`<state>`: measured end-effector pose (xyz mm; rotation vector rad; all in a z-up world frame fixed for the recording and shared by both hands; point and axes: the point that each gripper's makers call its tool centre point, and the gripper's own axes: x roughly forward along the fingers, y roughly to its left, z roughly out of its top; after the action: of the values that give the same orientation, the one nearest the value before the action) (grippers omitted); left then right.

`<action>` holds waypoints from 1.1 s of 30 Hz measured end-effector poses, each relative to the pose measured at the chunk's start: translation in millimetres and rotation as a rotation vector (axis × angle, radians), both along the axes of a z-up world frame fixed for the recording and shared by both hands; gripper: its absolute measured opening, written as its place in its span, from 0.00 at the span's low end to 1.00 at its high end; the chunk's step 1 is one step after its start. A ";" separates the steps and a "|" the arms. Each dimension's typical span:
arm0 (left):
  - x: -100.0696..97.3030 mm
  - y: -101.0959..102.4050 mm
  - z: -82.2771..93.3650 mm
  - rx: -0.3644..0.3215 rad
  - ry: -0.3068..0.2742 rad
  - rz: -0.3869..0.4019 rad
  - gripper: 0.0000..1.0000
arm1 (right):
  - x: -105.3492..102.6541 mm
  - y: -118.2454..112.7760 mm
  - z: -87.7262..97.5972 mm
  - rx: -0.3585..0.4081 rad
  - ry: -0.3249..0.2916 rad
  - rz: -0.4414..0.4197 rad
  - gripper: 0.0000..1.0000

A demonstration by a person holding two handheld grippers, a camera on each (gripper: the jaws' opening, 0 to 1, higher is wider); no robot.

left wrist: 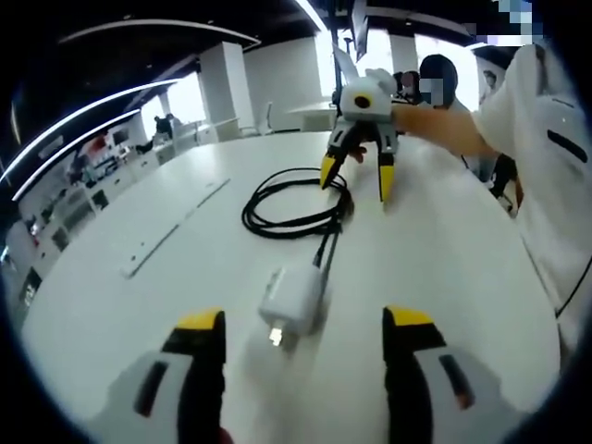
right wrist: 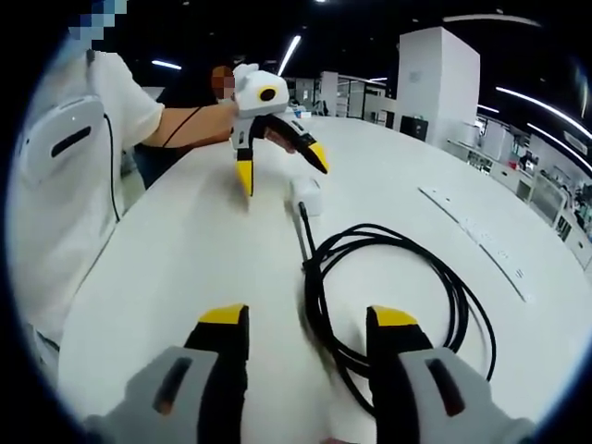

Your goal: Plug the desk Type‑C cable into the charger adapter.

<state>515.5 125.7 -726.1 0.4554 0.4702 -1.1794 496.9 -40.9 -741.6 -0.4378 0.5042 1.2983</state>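
Your left gripper [left wrist: 305, 342] and right gripper [right wrist: 305, 338] both have fingers released; adapter [left wrist: 291, 301] lies just beside the cable [left wrist: 296, 199] coil on the counter [left wrist: 444, 268].

We see a bright room lit by long ceiling strips [left wrist: 111, 102] and windows [left wrist: 444, 55] that are washed out. The white table [left wrist: 444, 277] reflects soft glare, and shadows under the charger [left wrist: 291, 301] are faint. Edges bend strongly, and the far background looks slightly blurred.
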 end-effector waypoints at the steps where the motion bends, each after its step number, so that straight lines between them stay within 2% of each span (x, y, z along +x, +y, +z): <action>1: 0.2 0.0 0.2 0.000 -0.002 0.001 0.69 | -0.3 0.4 0.0 0.001 -0.001 -0.001 0.52; 4: -0.2 -0.2 0.9 -0.006 -0.003 0.002 0.71 | -0.8 1.6 1.8 0.012 -0.005 -0.006 0.54; 9: 2.4 -0.4 3.7 -0.025 -0.021 0.016 0.78 | -3.4 3.2 1.3 0.028 -0.007 -0.014 0.58; 21: 3.9 0.1 5.4 -0.030 -0.026 0.018 0.79 | -8.1 2.0 3.3 0.037 0.001 -0.025 0.61; 29: 7.2 1.8 11.3 -0.038 -0.040 0.027 0.84 | -5.0 3.0 7.2 0.046 -0.022 -0.035 0.73; 33: 5.5 2.1 12.5 -0.040 -0.043 0.030 0.85 | -7.3 3.6 7.3 0.043 -0.021 -0.032 0.74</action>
<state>521.0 127.9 -713.6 0.4371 0.4143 -1.1457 489.7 -37.3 -734.3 -0.4054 0.4633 1.2706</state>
